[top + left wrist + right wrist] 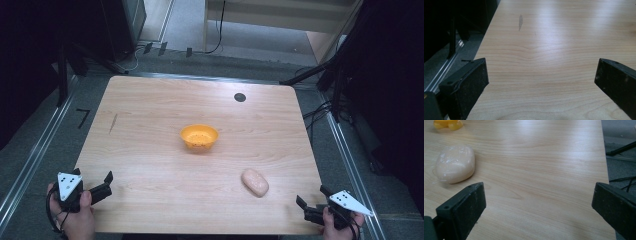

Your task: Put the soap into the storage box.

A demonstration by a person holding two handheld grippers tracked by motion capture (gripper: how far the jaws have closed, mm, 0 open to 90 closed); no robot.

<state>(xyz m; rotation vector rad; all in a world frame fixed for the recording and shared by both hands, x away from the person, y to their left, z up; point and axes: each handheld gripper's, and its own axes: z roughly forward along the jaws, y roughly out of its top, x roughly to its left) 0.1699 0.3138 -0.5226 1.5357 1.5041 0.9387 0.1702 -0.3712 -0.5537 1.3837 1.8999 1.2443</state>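
Observation:
An orange bowl [199, 136] stands near the middle of the wooden table [150, 115]. A pale pink oval lump [255, 182] lies on the table to the bowl's front right; in the right gripper view the lump [455, 163] sits ahead and left of the jaws, with the bowl's edge [447, 124] at the top left. My left gripper [92, 176] is held at the table's front left corner, open and empty. My right gripper [312, 196] is at the front right corner, open and empty, a short way right of the lump.
A small black round disc [240, 97] sits near the table's far edge. A dark streak [113, 123] marks the table at the left; it shows again as the streak [520, 22]. Metal rails and cables run along both sides of the table.

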